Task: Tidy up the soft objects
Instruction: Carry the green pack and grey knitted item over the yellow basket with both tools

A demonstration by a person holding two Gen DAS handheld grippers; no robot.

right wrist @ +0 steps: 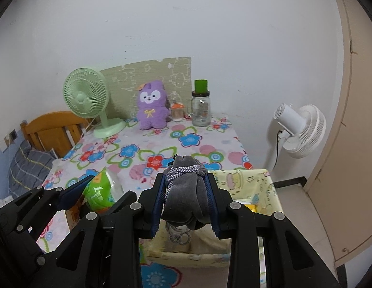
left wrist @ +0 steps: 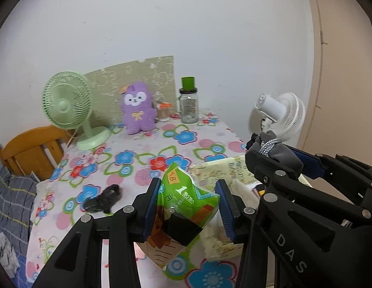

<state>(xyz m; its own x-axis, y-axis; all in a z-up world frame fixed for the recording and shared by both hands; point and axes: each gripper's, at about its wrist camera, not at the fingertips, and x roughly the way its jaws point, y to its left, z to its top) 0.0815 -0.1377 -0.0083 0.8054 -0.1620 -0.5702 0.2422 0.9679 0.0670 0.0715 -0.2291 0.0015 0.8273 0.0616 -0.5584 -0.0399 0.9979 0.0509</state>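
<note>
Two grippers: each carries one soft item above the flower-printed tablecloth (left wrist: 142, 148).
Left gripper (left wrist: 188, 206): jaws closed on a green printed plastic tissue pack (left wrist: 183, 206), held at mid-body, lifted clear of the cloth.
Right gripper (right wrist: 184, 204): jaws pressed against a grey velvet drawstring pouch (right wrist: 183, 196), bound with a speckled cord, held over the pale yellow fabric basket (right wrist: 265, 184).
Handling, pack: judged light, compressible and slick-filmed; grip across the fuller middle, not the crimped end.
Handling, pouch: judged soft, non-slip and shape-shifting; hold the body below the knot.
Remaining: a small black fuzzy item (left wrist: 103, 200) lies on the cloth, left of the pack.
</note>
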